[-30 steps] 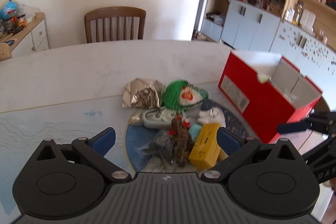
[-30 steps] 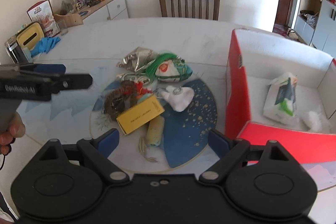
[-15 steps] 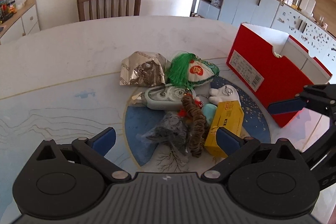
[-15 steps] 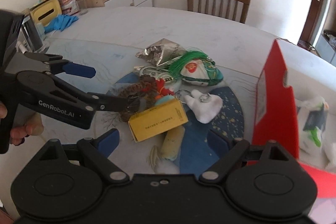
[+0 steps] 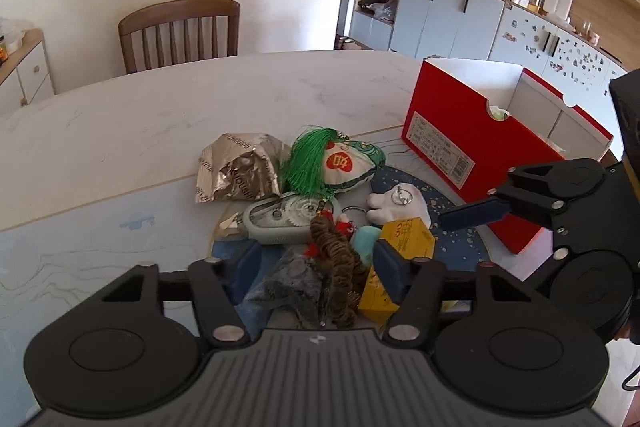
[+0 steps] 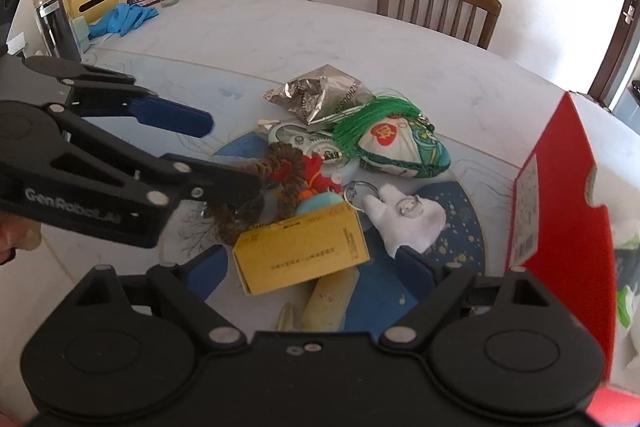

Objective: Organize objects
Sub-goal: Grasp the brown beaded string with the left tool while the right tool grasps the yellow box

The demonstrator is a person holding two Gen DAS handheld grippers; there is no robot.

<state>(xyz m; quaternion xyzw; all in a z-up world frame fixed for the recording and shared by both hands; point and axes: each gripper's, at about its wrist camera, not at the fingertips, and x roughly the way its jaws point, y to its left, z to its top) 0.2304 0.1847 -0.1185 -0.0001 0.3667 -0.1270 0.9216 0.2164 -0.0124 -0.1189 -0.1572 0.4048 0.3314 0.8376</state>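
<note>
Two hand-held tools were poised over a heap of odds and ends on a round blue mat at the near side of the desk. The left tool was held released, its fingers straddling a brown braided cord and a grey wad, apparently lined up for a pick. The right tool was likewise held released, its jaws to either side of a yellow box that was propped on a beige tube. Farther off, a foil bag, a green-tasselled pouch, a grey tape dispenser and a white glove charm were left piled in the heap, touching one another. To the right, just beside the mat, a red box was stood open-topped, evidently as the bin for sorted items; a white packet was already lodged inside. Nothing was gripped by either tool, so most of the sorting was judged undone.
</note>
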